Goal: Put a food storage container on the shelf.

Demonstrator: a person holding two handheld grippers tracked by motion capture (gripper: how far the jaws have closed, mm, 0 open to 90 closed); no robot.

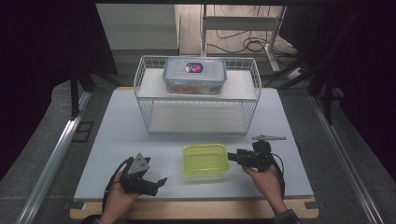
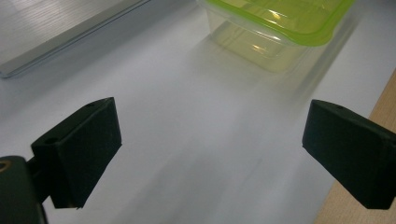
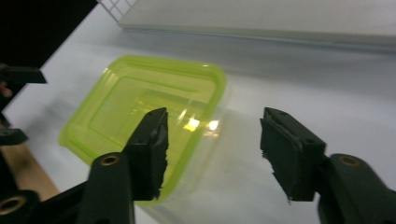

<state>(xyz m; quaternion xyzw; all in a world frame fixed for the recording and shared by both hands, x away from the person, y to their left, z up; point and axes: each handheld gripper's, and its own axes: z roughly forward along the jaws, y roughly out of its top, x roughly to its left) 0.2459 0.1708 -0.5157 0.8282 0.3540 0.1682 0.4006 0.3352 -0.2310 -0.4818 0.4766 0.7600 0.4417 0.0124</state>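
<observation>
1. Three things sit on the pale grey tabletop (image 1: 116,140) in the high view, and we start there. A white wire rack with a flat shelf (image 1: 198,93) stands at the far middle, and a clear plastic lidded box with a red and blue label (image 1: 194,74) rests on its top shelf. In front of the rack, near our edge, lies the translucent yellow-green plastic container (image 1: 206,161), upright on the table. Our left gripper (image 1: 159,182) hovers to its left, apart from it, jaws pointing toward the container. Our right gripper (image 1: 232,157) comes in from the right, its jaw tips at the container's right rim; we cannot tell from here whether they touch.

2. In the left gripper view, the left gripper (image 2: 210,149) has its two black jaws spread wide, with bare table between them and nothing grasped. The yellow-green container (image 2: 275,28) lies ahead at the top of the picture, well clear of the jaws. A strip of the wooden table edge (image 2: 373,112) shows at the right.

3. In the right gripper view, the right gripper (image 3: 212,154) is released, its jaws parted. One jaw overlaps the near corner of the yellow-green container (image 3: 140,102); the other hangs over bare table beside it. The pads do not press on it. The rack's base (image 3: 261,18) runs along the top.
</observation>
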